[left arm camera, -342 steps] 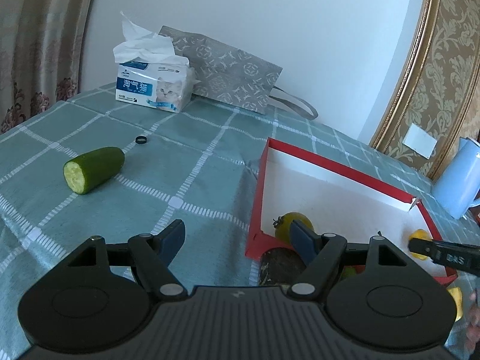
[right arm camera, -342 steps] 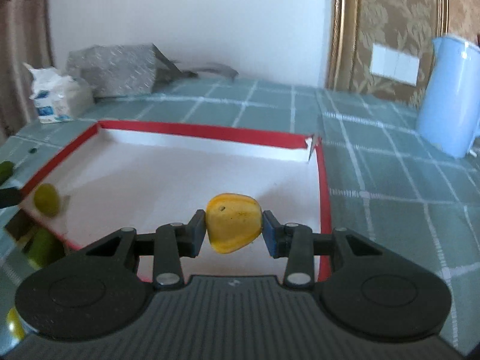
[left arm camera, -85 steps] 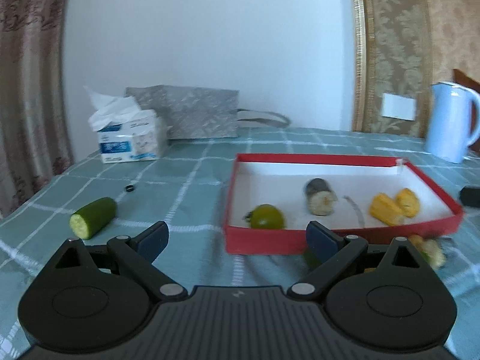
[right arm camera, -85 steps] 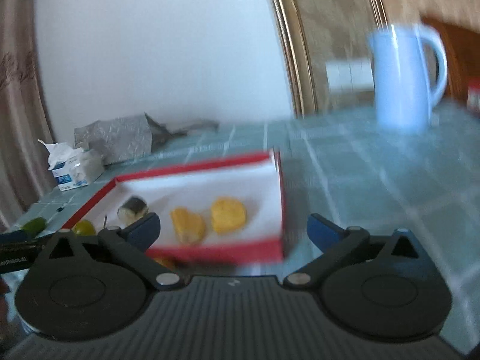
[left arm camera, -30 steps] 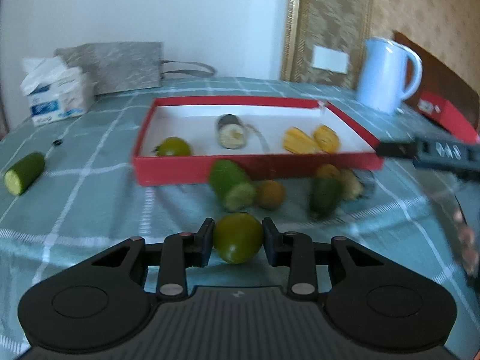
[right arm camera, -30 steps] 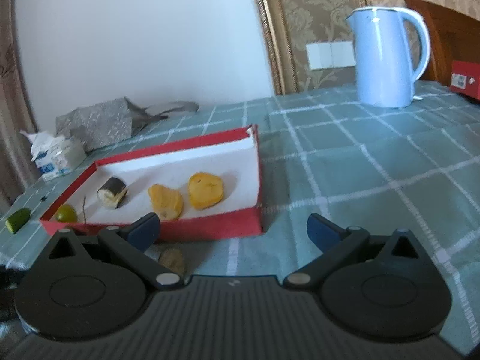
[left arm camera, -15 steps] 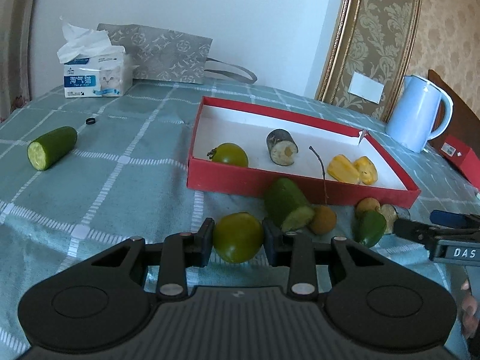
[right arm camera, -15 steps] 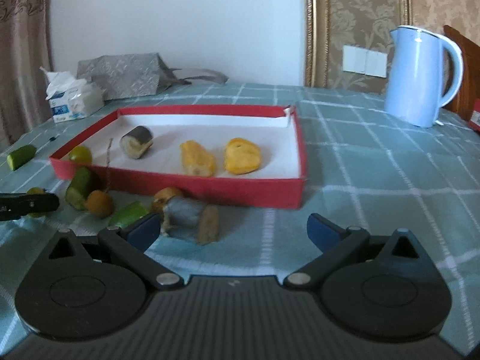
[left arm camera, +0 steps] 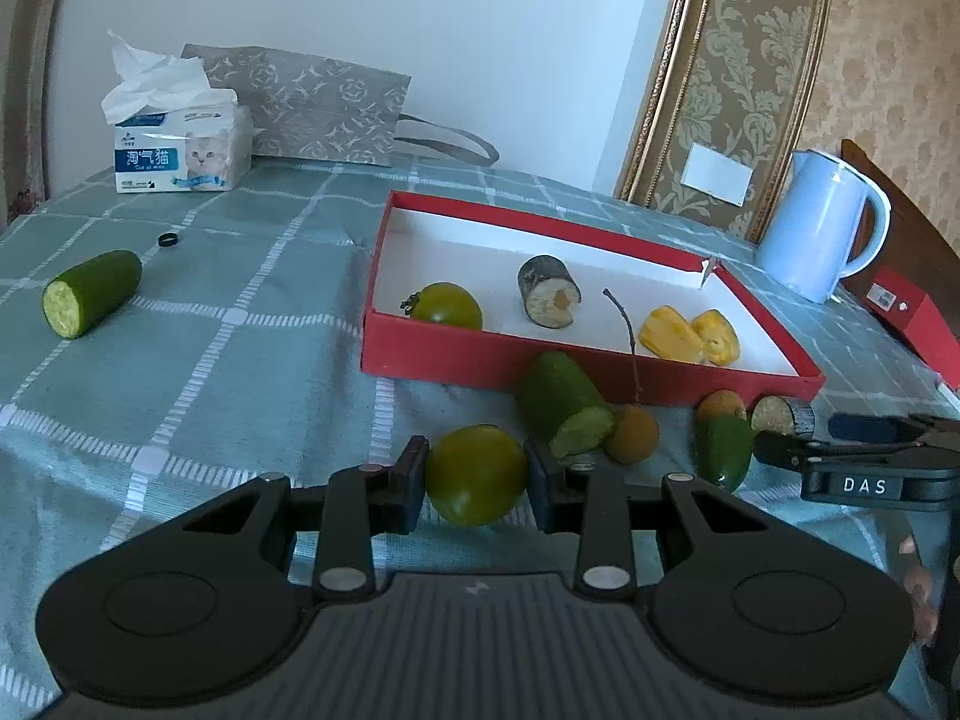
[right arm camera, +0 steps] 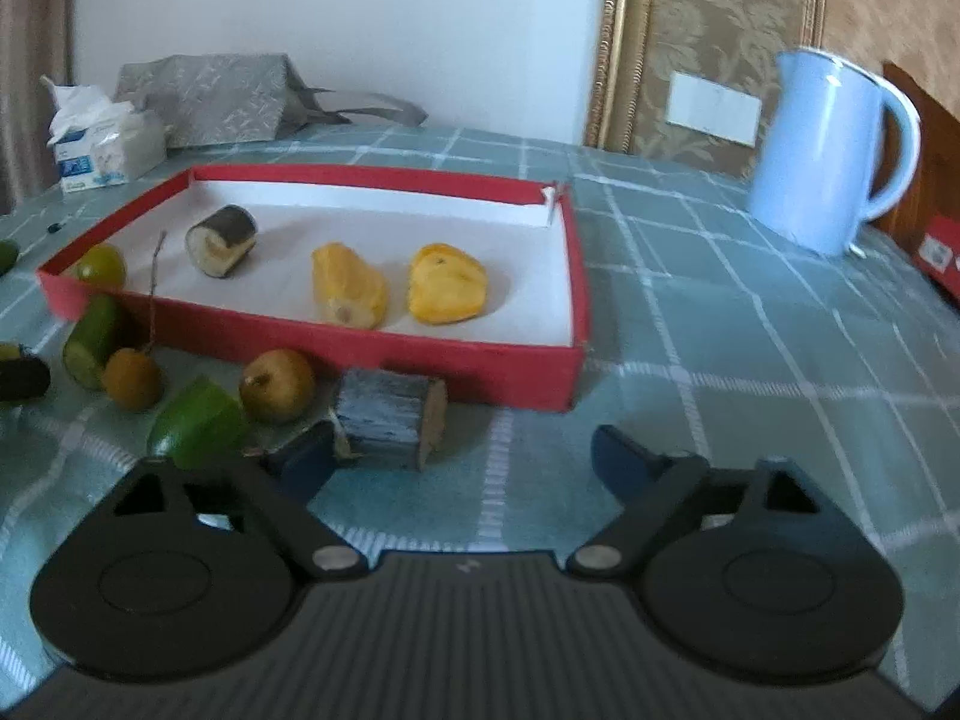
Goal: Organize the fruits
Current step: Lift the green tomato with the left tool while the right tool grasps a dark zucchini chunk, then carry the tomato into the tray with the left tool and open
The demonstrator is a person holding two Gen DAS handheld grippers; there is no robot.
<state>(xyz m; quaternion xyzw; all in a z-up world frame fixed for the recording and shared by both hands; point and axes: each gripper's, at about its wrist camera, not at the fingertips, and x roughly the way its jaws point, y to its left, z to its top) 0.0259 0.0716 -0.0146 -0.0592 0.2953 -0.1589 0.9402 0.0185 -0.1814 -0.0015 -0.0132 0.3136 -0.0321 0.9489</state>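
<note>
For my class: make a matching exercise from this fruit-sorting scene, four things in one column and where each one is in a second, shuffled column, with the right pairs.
Things
1. green tomato
2. two yellow fruit pieces
3. dark cut log-like piece
4. cucumber half

Places
A. on the tablecloth outside the red box, just ahead of the open right gripper
B. alone on the tablecloth, far left of the box
C. clamped between the pads of the left gripper
D. lying side by side inside the red box

Pairs: 1-C, 2-D, 3-A, 4-B
</note>
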